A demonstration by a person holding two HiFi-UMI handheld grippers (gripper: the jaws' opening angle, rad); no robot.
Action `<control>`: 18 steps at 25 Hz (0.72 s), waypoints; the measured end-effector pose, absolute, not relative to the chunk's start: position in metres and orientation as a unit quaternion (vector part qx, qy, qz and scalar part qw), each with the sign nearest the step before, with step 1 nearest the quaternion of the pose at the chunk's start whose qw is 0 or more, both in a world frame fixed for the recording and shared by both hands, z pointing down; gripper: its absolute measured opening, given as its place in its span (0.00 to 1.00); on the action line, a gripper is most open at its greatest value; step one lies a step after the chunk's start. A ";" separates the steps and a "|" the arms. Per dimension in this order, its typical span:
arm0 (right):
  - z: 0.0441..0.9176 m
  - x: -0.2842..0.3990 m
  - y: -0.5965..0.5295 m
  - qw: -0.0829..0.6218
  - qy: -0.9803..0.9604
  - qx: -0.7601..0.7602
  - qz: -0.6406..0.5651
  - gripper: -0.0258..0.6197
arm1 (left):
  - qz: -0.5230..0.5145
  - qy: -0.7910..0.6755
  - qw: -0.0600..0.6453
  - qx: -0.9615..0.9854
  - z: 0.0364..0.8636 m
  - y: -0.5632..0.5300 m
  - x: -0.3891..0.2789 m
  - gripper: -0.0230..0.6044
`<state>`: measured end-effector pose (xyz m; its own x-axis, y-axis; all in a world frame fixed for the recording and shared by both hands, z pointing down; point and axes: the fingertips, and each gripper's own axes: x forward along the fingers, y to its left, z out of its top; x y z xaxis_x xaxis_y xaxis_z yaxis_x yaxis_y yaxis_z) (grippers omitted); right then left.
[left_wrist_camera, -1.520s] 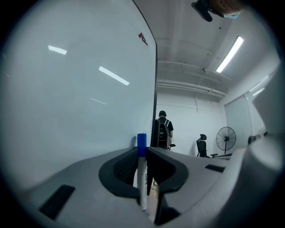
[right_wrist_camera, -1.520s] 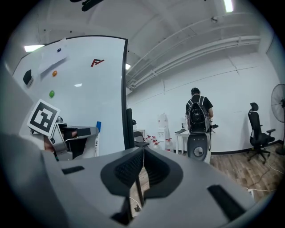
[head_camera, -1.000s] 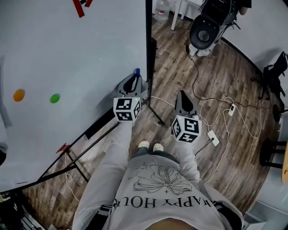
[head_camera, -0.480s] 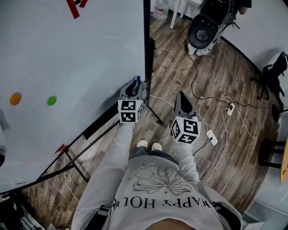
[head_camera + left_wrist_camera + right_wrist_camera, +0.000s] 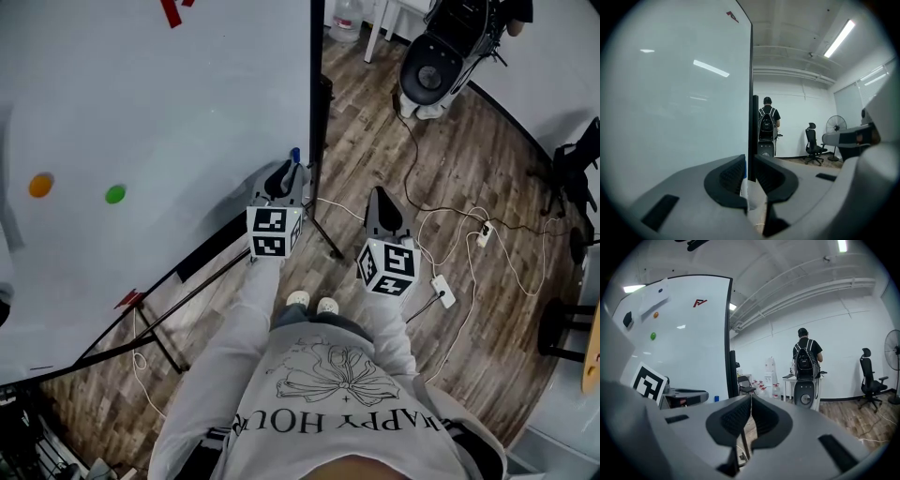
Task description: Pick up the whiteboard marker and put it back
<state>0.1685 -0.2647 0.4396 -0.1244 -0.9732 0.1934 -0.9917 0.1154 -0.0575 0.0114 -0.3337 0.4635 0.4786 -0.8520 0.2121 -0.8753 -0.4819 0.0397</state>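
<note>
A whiteboard marker with a blue cap (image 5: 294, 155) pokes out ahead of my left gripper (image 5: 289, 174), which is shut on its white barrel (image 5: 751, 194). In the left gripper view, that gripper (image 5: 749, 172) points along the black right edge of the whiteboard (image 5: 169, 112), close beside it. The board's bottom rail (image 5: 202, 260) runs down to the left below the gripper. My right gripper (image 5: 382, 202) hangs to the right over the wood floor. Its jaws are shut with nothing between them in the right gripper view (image 5: 750, 409).
A green magnet (image 5: 114, 194) and an orange magnet (image 5: 39, 185) stick to the board. The stand's legs (image 5: 328, 246), white cables and a power strip (image 5: 443, 288) lie on the floor. A black round-bodied machine (image 5: 431, 66) stands at the back, near a person with a backpack (image 5: 806, 359).
The left gripper with the marker dipped a little, then came back up beside the board's right edge. The right gripper has kept still.
</note>
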 end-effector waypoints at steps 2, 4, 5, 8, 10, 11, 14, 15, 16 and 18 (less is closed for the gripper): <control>0.435 0.165 -0.266 0.051 -0.749 0.656 0.081 0.05 | 0.071 -0.509 0.065 0.855 0.449 -0.328 0.008 0.12; 0.430 0.161 -0.266 0.048 -0.752 0.653 0.076 0.05 | 0.056 -0.513 0.059 0.854 0.434 -0.323 0.004 0.12; 0.427 0.160 -0.266 0.046 -0.754 0.651 0.074 0.05 | 0.047 -0.515 0.054 0.854 0.427 -0.319 0.002 0.11; 0.421 0.153 -0.265 0.040 -0.760 0.646 0.068 0.05 | 0.030 -0.521 0.036 0.852 0.406 -0.307 -0.005 0.07; 0.417 0.148 -0.266 0.037 -0.764 0.642 0.063 0.05 | 0.024 -0.528 0.025 0.848 0.395 -0.300 -0.011 0.06; 0.414 0.145 -0.266 0.036 -0.766 0.639 0.061 0.05 | 0.021 -0.532 0.023 0.846 0.391 -0.296 -0.014 0.06; 0.406 0.138 -0.267 0.033 -0.770 0.635 0.054 0.05 | 0.016 -0.542 0.021 0.840 0.382 -0.288 -0.022 0.05; 0.404 0.135 -0.266 0.032 -0.771 0.634 0.052 0.05 | 0.015 -0.545 0.020 0.838 0.380 -0.285 -0.025 0.05; 0.403 0.133 -0.265 0.030 -0.772 0.633 0.051 0.05 | 0.016 -0.548 0.018 0.836 0.379 -0.282 -0.028 0.05; 0.401 0.130 -0.263 0.027 -0.773 0.632 0.049 0.05 | 0.018 -0.553 0.016 0.833 0.378 -0.276 -0.033 0.05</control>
